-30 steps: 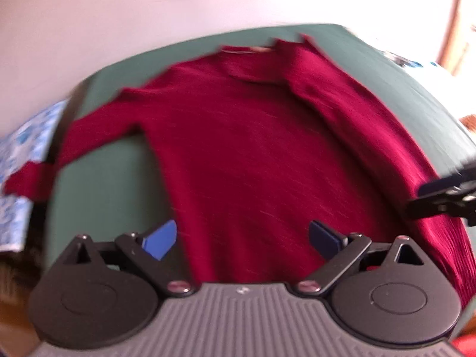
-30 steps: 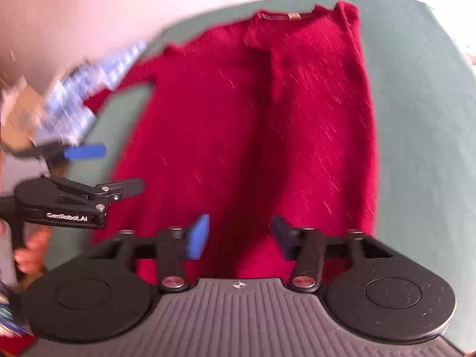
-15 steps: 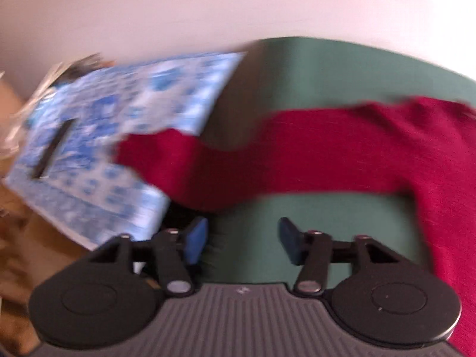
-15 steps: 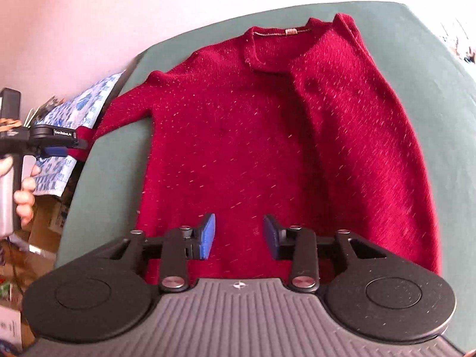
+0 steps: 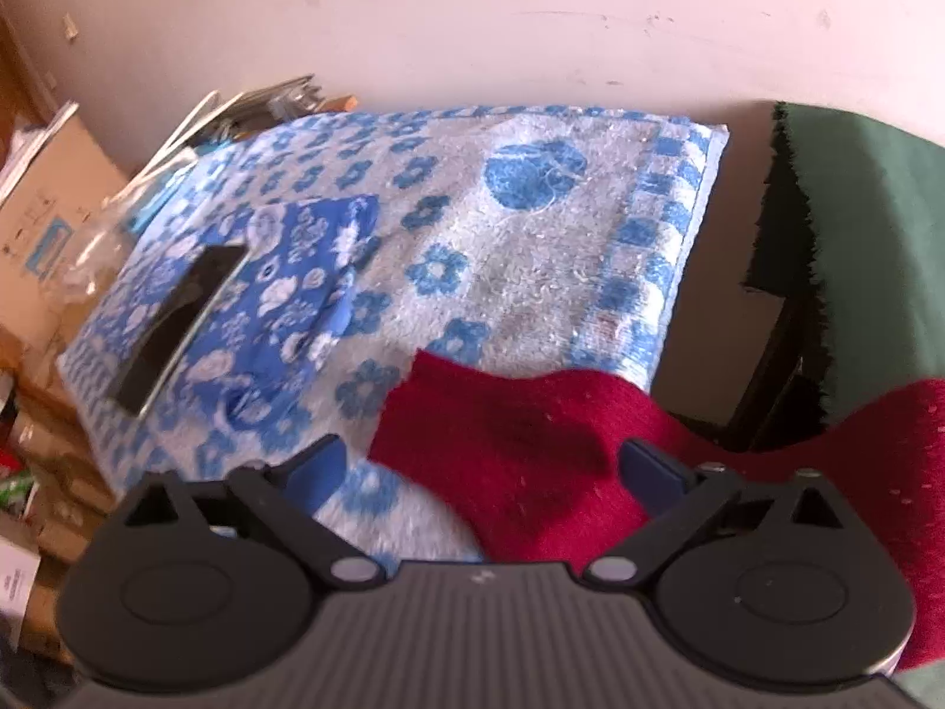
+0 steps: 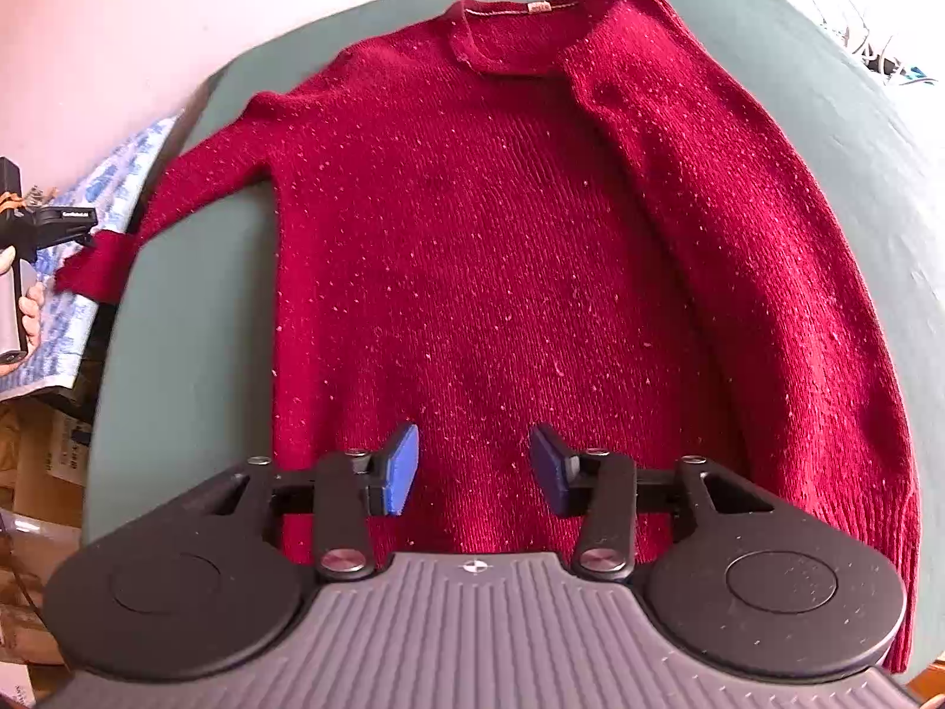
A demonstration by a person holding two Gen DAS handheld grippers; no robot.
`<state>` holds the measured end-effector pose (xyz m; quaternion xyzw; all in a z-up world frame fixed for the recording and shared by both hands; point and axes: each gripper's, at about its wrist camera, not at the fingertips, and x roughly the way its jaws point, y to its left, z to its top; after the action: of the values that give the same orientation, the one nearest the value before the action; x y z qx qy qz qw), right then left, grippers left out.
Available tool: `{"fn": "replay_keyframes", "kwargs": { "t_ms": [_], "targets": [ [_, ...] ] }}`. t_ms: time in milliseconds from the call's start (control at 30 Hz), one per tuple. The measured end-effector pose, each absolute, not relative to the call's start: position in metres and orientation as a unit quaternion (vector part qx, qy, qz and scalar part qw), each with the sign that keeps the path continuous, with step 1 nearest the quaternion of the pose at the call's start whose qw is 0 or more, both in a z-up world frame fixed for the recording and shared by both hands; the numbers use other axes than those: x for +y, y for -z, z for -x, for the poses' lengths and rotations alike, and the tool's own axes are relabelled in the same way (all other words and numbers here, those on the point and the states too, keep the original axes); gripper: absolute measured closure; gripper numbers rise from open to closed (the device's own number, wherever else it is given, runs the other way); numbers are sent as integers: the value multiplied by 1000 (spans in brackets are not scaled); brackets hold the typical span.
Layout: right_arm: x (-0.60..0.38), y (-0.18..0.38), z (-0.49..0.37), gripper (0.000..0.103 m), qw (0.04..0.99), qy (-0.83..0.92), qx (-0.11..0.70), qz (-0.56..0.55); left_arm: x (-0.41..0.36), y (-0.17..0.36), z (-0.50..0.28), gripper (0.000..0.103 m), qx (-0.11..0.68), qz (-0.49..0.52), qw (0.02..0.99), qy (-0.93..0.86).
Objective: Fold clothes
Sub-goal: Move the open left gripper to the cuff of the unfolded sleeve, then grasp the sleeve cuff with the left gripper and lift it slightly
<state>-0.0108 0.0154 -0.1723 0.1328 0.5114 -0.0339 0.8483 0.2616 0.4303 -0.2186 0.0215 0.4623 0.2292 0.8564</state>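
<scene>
left gripper [image 5: 481, 467] has swung from sweater [image 6: 502, 248] body to its cuff [image 5: 508, 443].
both grippers' jaws opening, unclenched; right gripper [image 6: 475, 467] above hem; sleeve's underside hidden.

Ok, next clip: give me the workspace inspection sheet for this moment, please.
Surface: green cloth over the table.
Job's things: red sweater lies flat, one sleeve folded over its body, the other sleeve's cuff hanging off onto a blue floral towel.
Clutter: black phone on the towel; cardboard boxes.
Grippers: left gripper over the cuff, jaws opening, no grip; right gripper above the hem, jaws opening, nothing pinched.
Cables: white wires at the far table edge.
Surroundings: pale wall.
</scene>
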Motion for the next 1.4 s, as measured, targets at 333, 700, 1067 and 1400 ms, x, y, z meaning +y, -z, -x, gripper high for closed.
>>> {"fn": "replay_keyframes", "kwargs": {
  "t_ms": [333, 700, 1067, 1400],
  "targets": [
    [16, 176, 2, 51, 837, 73, 525, -132, 416, 213, -245, 91, 417, -4, 901, -122],
    [33, 179, -14, 48, 839, 52, 530, -111, 400, 194, -231, 102, 384, 39, 922, -14],
    [33, 179, -14, 48, 841, 52, 524, -123, 369, 135, -228, 102, 331, 74, 937, 81],
    [30, 157, -32, 48, 878, 21, 469, -94, 278, 88, -228, 102, 309, 19, 937, 162]
  ]
}}
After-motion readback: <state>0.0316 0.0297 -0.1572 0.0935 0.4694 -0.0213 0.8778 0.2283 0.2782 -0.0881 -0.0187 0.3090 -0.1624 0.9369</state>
